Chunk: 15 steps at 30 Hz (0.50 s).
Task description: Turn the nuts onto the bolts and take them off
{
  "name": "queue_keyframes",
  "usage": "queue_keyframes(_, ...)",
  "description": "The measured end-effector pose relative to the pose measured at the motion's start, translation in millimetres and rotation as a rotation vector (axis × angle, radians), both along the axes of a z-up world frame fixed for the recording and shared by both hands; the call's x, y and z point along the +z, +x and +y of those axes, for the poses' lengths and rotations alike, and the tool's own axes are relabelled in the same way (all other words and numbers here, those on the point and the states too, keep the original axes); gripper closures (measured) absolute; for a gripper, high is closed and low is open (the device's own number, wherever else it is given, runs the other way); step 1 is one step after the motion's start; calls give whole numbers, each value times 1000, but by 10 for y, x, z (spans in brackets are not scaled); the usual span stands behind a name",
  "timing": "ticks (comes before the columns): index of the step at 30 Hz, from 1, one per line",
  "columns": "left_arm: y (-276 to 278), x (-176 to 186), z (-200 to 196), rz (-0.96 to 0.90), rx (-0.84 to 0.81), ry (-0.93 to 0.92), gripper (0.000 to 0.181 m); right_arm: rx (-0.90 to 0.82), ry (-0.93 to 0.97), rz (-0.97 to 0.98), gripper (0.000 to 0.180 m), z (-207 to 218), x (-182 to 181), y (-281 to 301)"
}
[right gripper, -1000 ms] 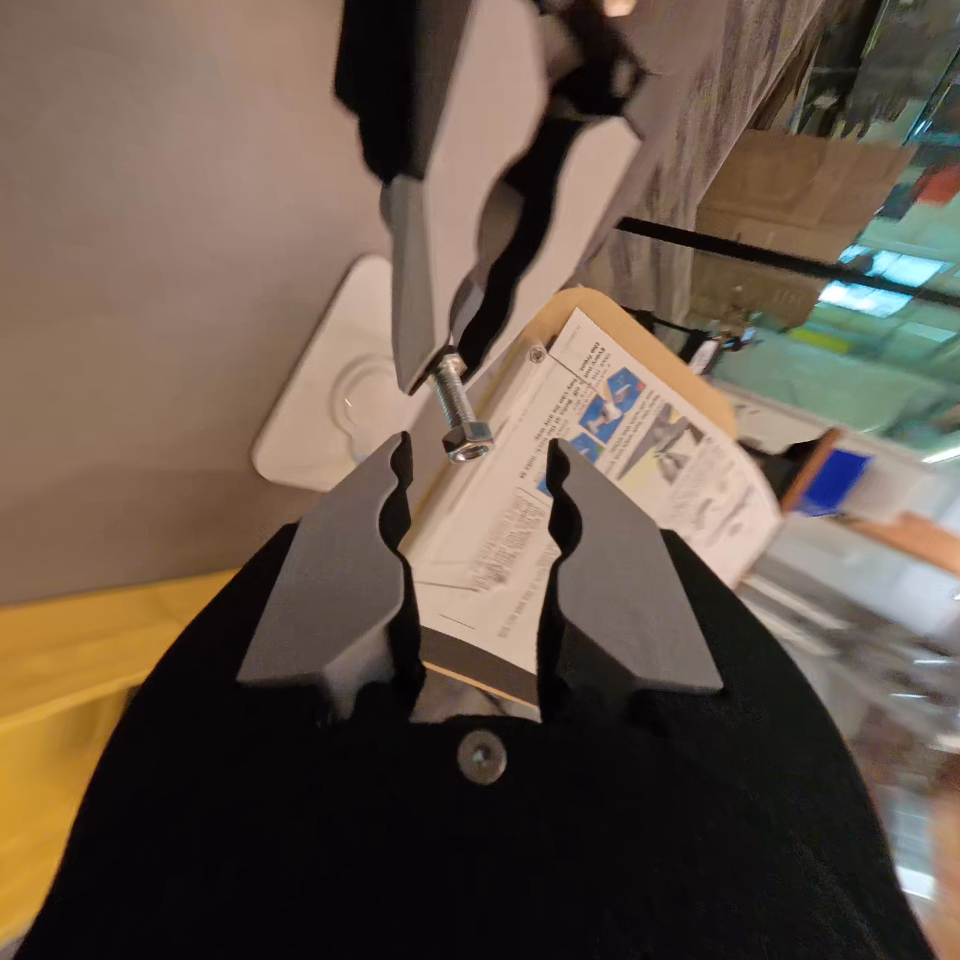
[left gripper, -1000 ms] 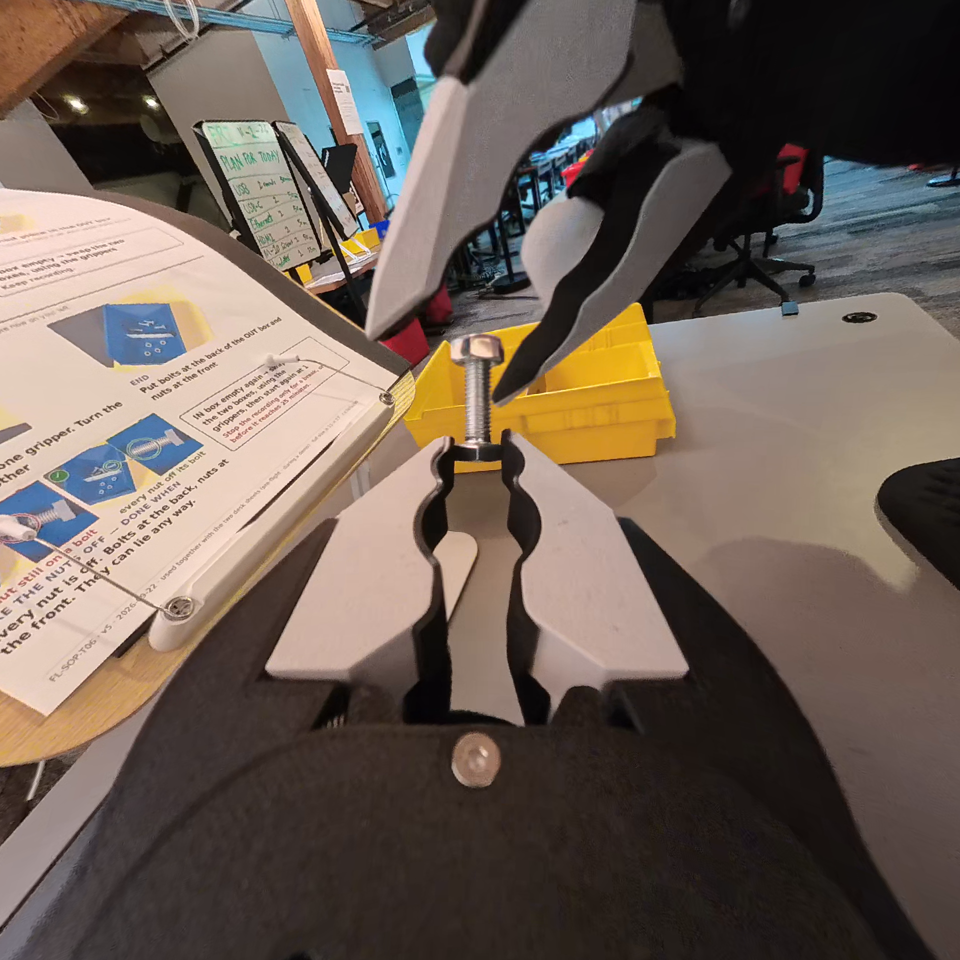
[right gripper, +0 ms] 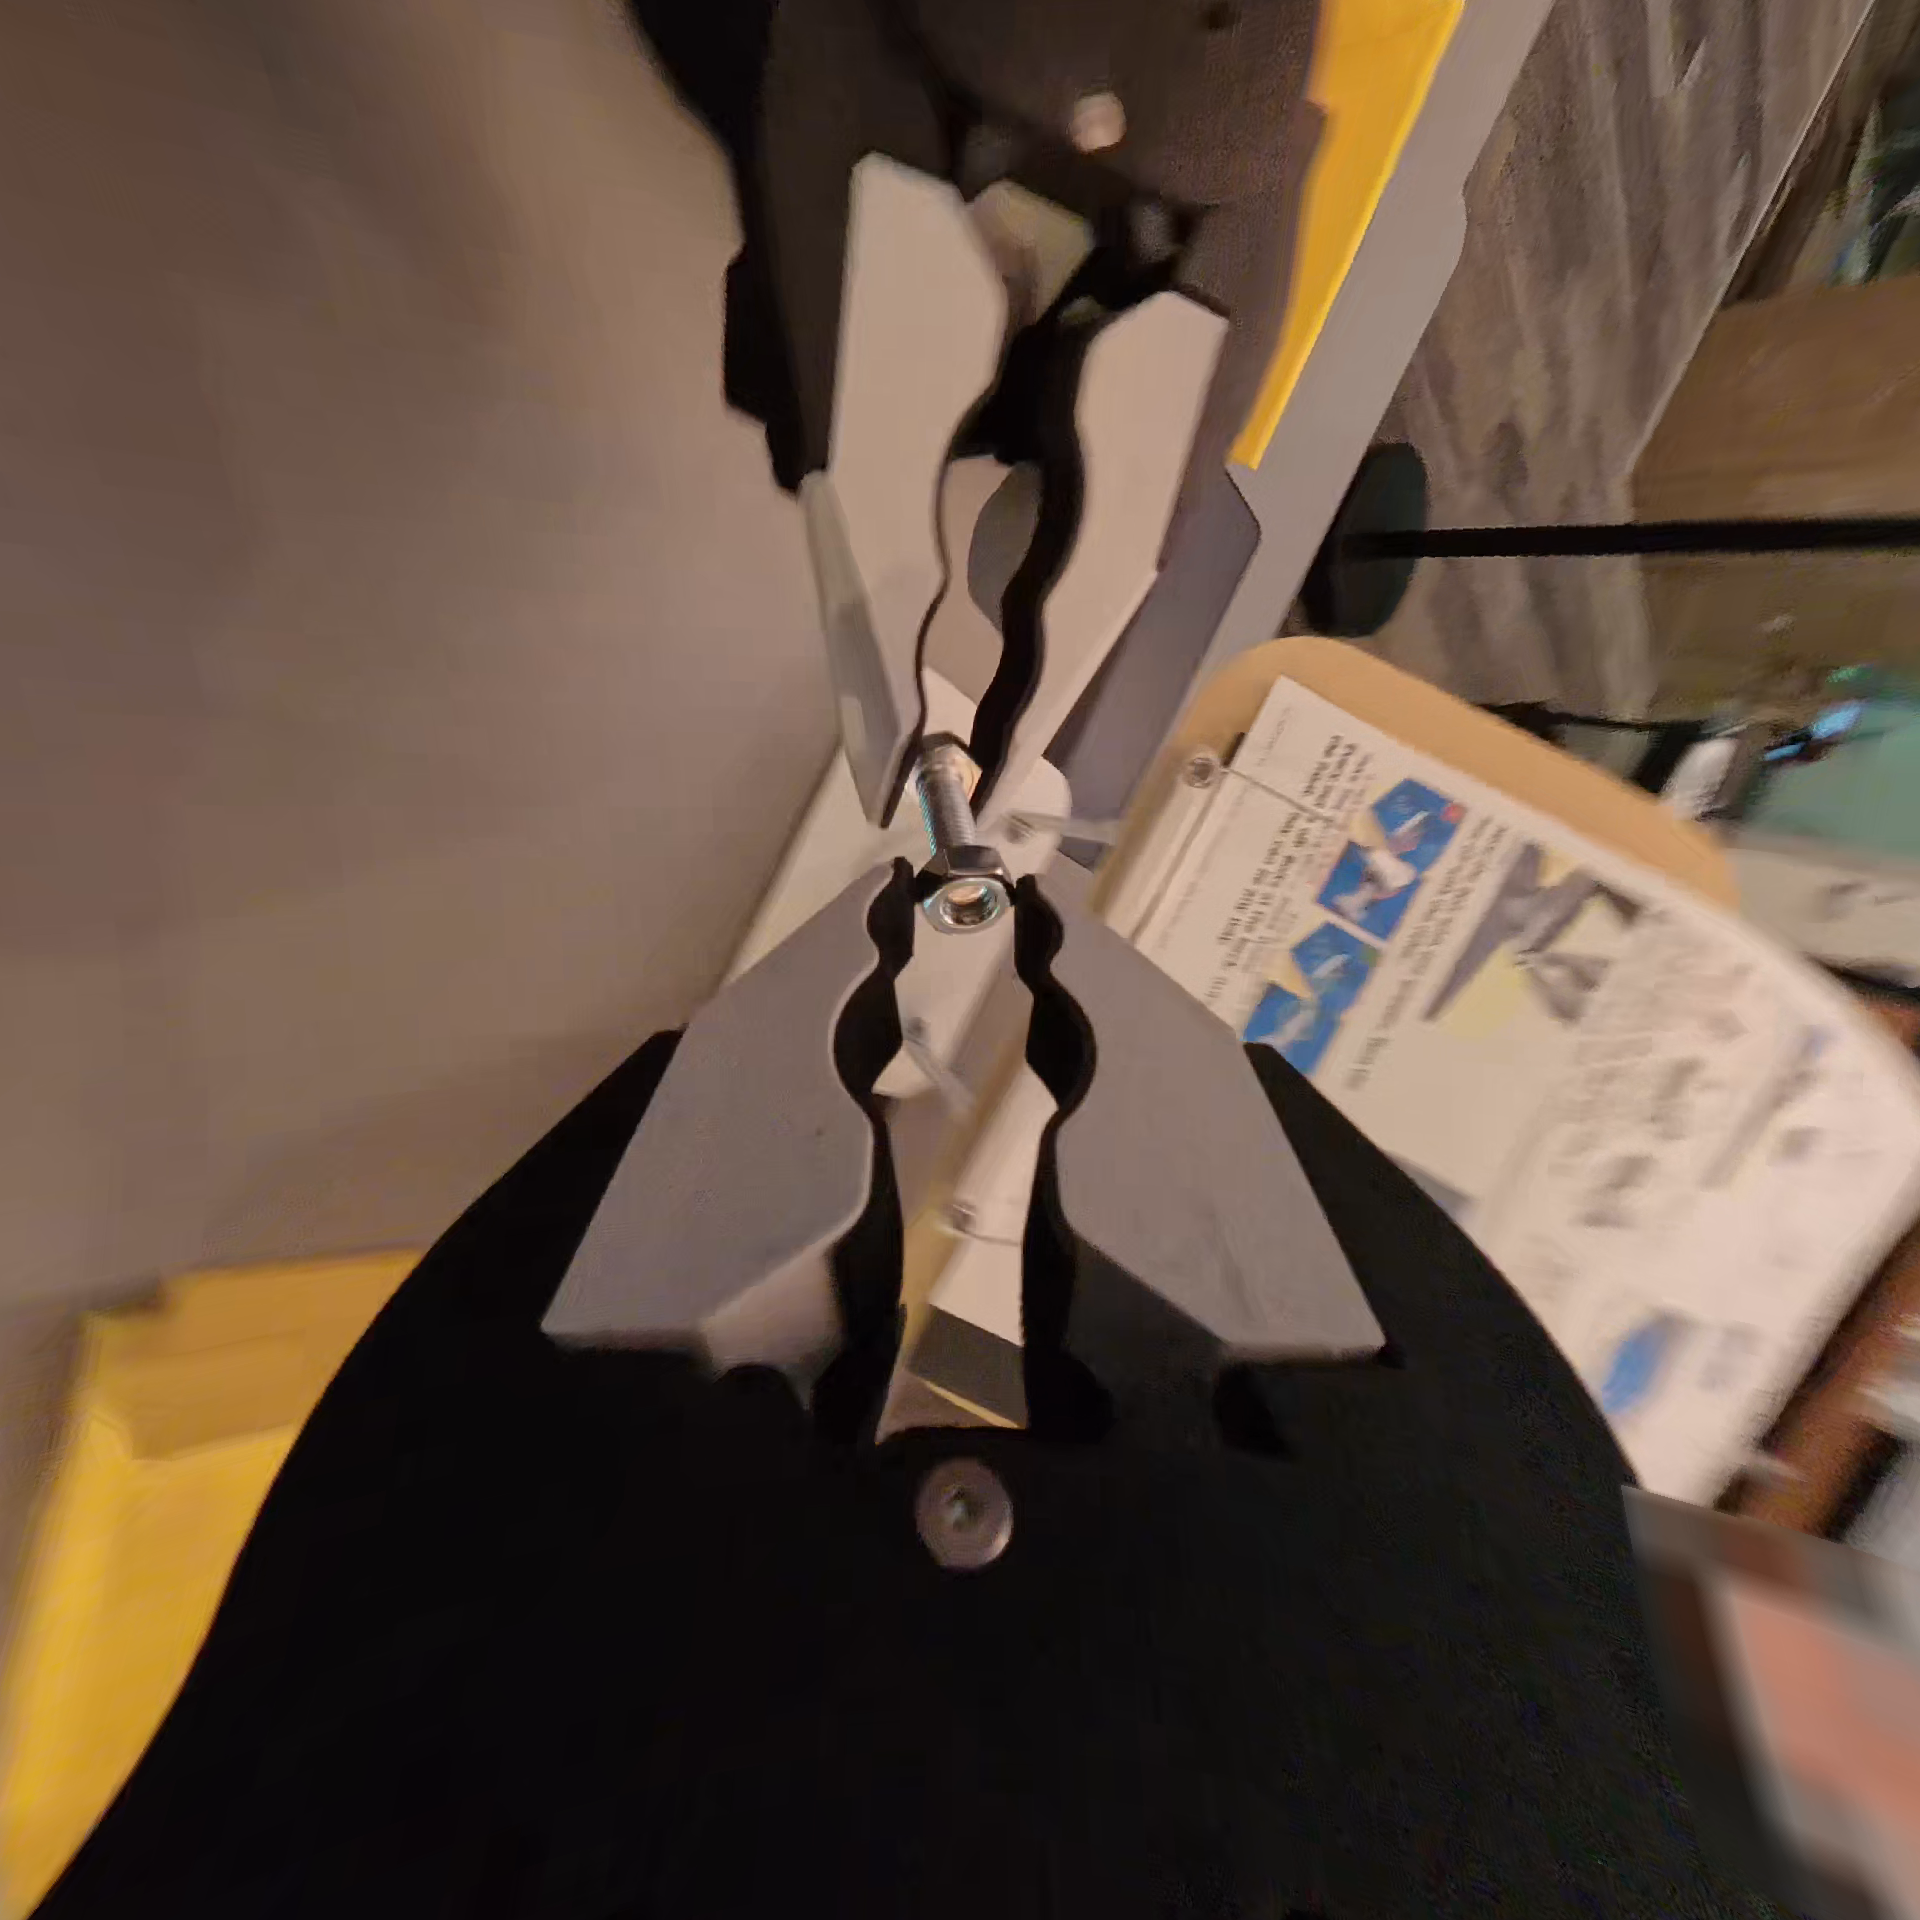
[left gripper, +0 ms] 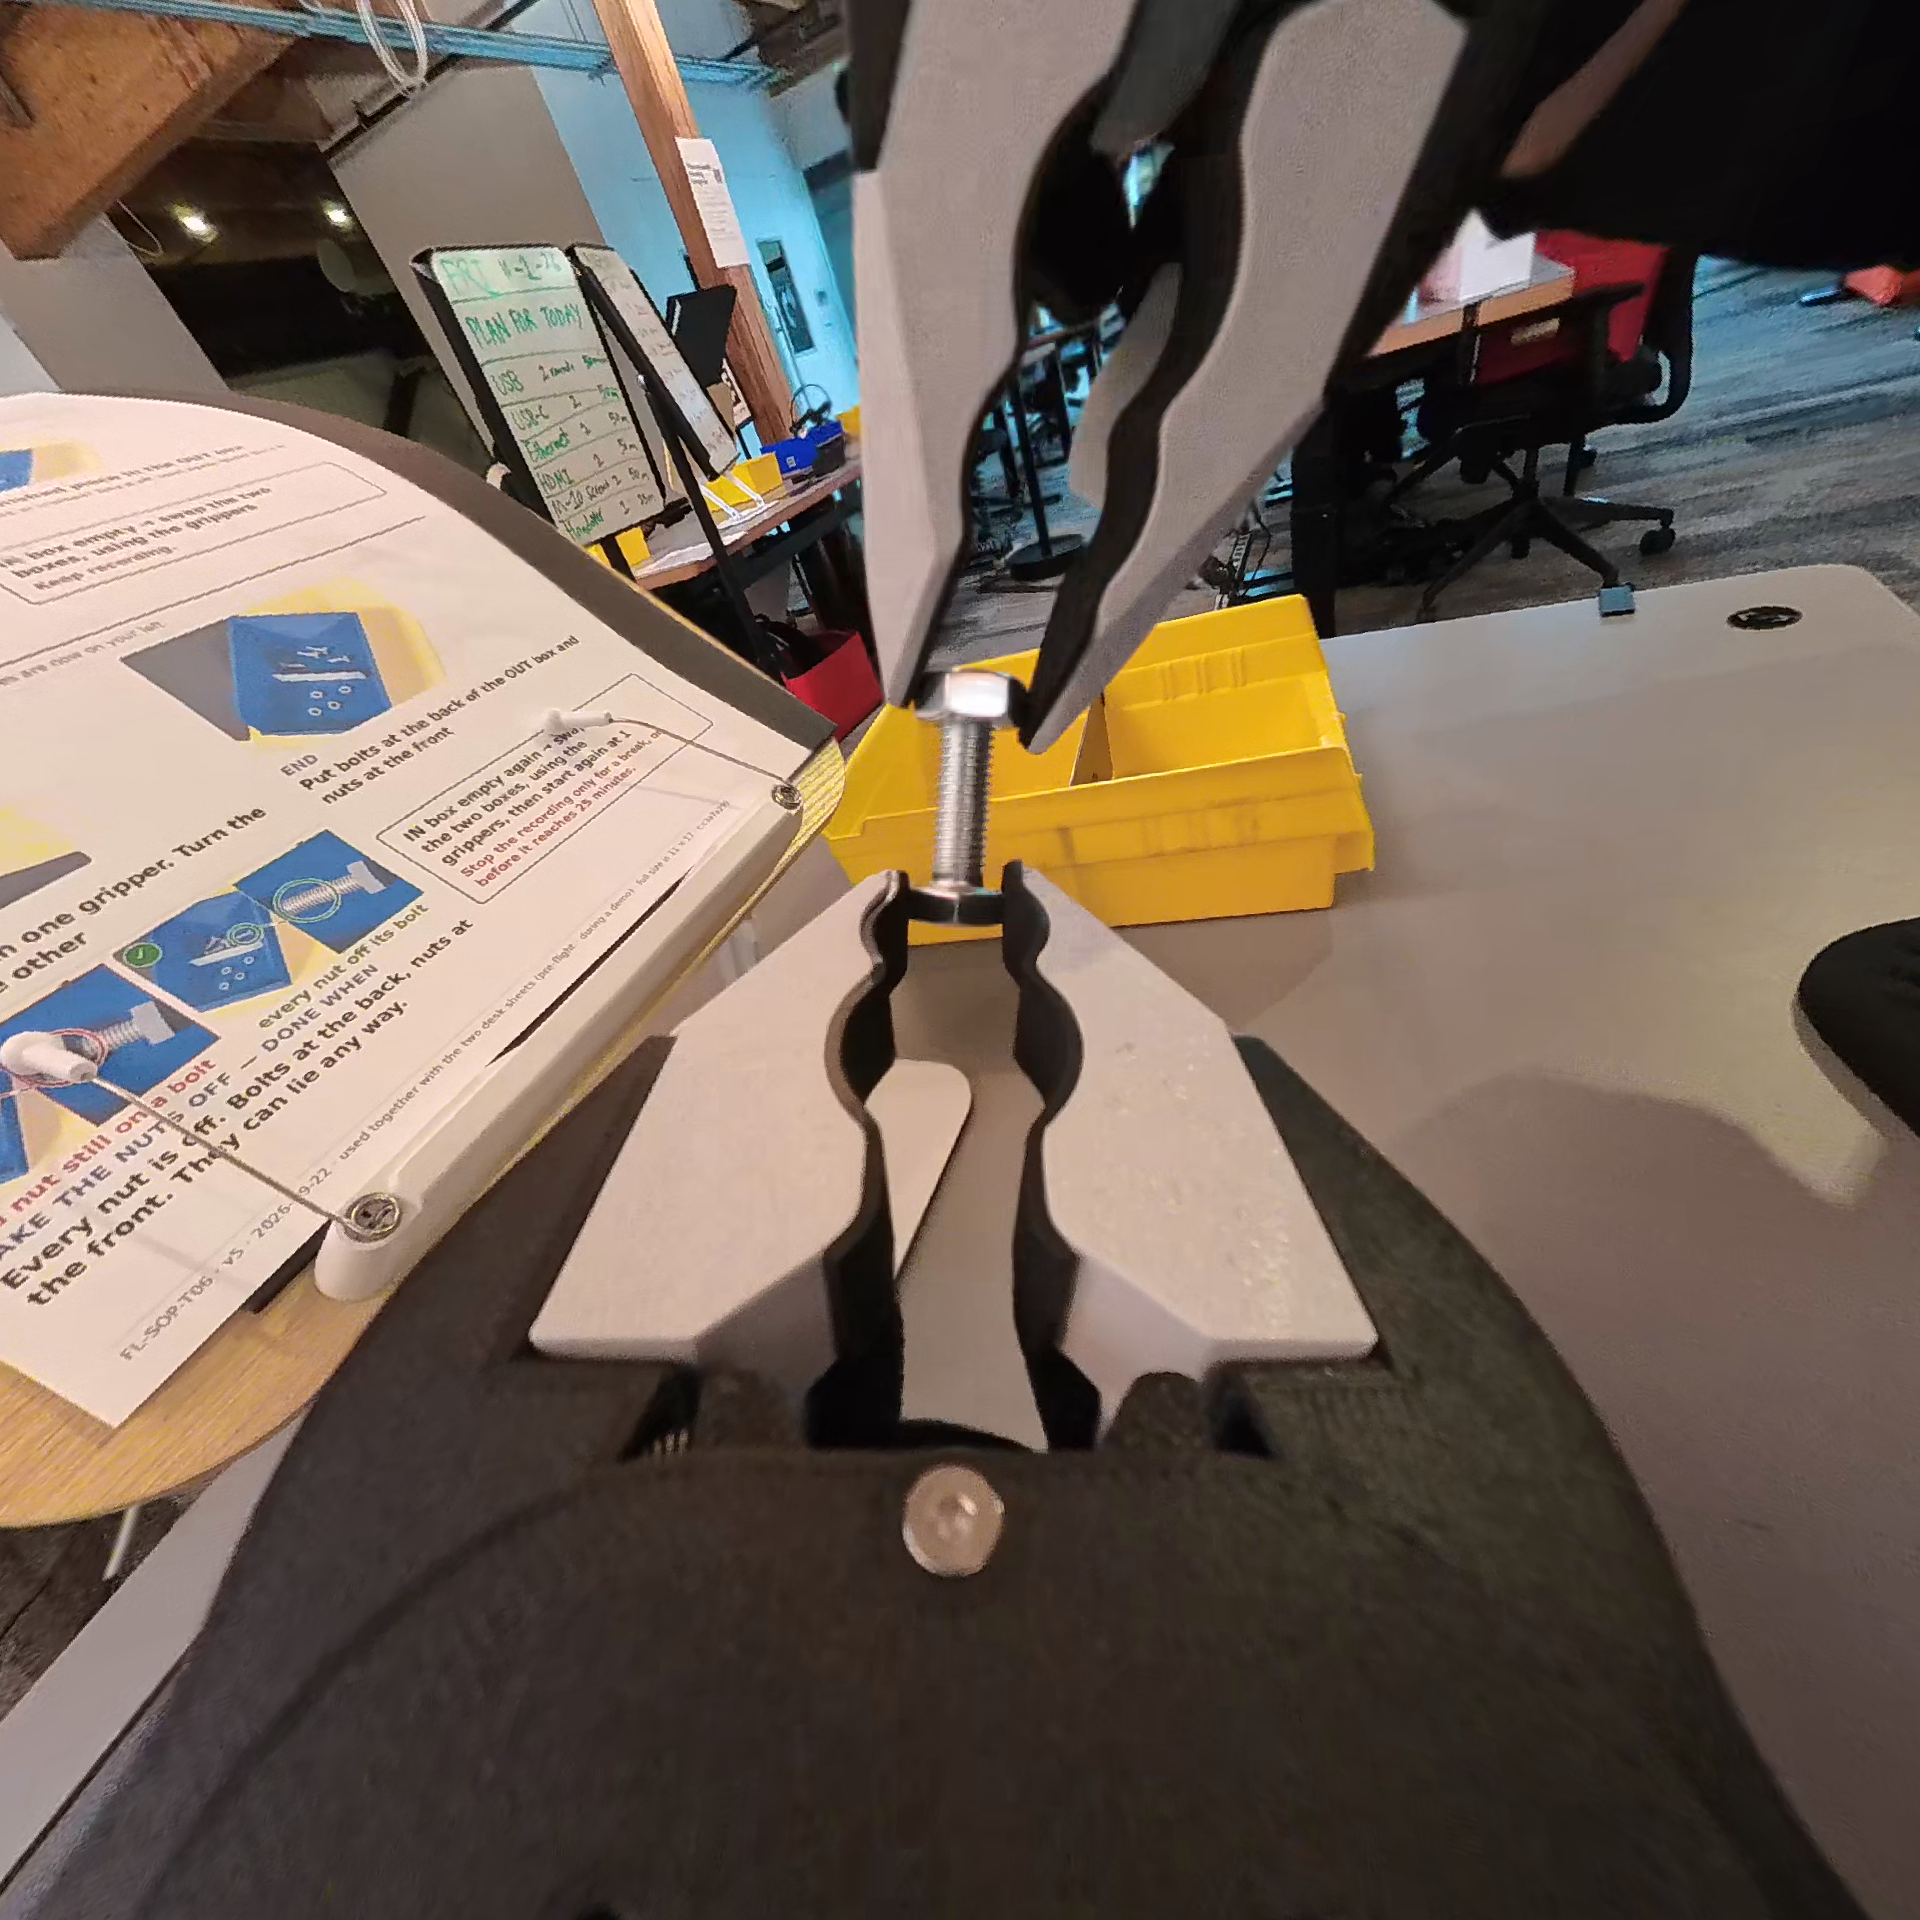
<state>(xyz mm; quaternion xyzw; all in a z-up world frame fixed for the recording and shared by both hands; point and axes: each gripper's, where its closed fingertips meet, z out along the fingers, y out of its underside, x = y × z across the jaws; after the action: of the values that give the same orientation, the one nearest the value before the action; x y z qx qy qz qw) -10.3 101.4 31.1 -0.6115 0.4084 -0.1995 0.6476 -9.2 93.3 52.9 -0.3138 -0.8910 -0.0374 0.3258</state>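
- Left wrist view: the bolt (left gripper: 964, 795) stands upright above the grey table (left gripper: 1558, 935), its long axis vertical. The left gripper (left gripper: 954, 902) pinches its lower end, where a hexagonal piece sits; the right gripper (left gripper: 968, 698), reaching down from above, has its fingertips against the hexagonal piece at the top.
- Behind the bolt sits a yellow bin (left gripper: 1195, 831); an instruction sheet (left gripper: 260, 831) on a board lies to the left.
- Right wrist view: blurred; the nut (right gripper: 964, 900), seen end-on, lies pinched between the right gripper (right gripper: 964, 902) tips, with the left gripper (right gripper: 930, 764) holding the far end. Only this view shows the nut's bore.
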Motion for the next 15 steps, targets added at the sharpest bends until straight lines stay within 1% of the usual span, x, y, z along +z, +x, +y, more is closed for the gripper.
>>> queue_keyframes(5,1,-1,-15,-19,-25,-21,165,222,563,-160,163,59,19,-11)
queue_keyframes(7,-20,13,-15,-39,-30,-26,165,281,728,-183,162,55,47,-48)
queue_keyframes(8,-33,19,-15,-46,-32,-26,165,296,770,-180,162,51,55,-64)
queue_keyframes(10,-40,25,-13,-43,-26,-21,165,278,750,-165,162,62,60,-67)
queue_keyframes(12,-22,49,-27,-49,-30,-12,165,203,648,-118,157,84,92,-66)
queue_keyframes(15,-31,65,-25,-40,-16,-1,165,54,352,-9,149,40,140,-46)
